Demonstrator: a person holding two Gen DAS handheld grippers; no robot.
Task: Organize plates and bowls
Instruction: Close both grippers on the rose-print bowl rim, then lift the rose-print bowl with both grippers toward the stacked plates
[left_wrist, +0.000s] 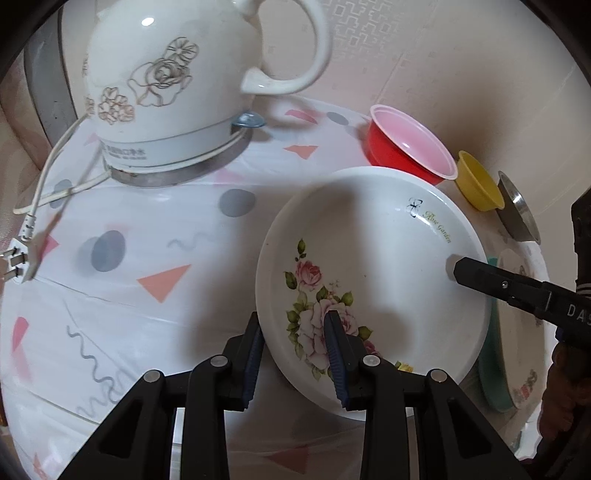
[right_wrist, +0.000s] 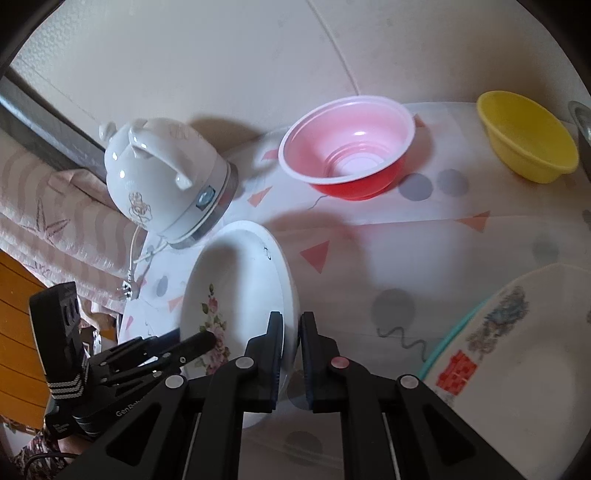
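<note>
A white deep plate with pink roses (left_wrist: 369, 236) (right_wrist: 229, 273) is tilted above the patterned tablecloth (left_wrist: 147, 229). My left gripper (left_wrist: 293, 321) (right_wrist: 207, 338) is shut on its near rim, one finger inside the plate and one outside. From the opposite side my right gripper (right_wrist: 290, 321) (left_wrist: 458, 269) is shut on the rim too. A red bowl with a pink inside (left_wrist: 410, 144) (right_wrist: 347, 147), a small yellow bowl (left_wrist: 478, 184) (right_wrist: 524, 136) and a metal bowl (left_wrist: 517, 210) stand behind it. A decorated white plate (right_wrist: 517, 350) (left_wrist: 517, 332) lies on a teal plate (right_wrist: 443, 339).
A white ceramic kettle (left_wrist: 166, 81) (right_wrist: 162, 177) stands on its base at the back left, its cord and plug (left_wrist: 18, 258) trailing toward the table's left edge. A wall runs behind the table. A wooden floor (right_wrist: 14, 314) shows beyond the left edge.
</note>
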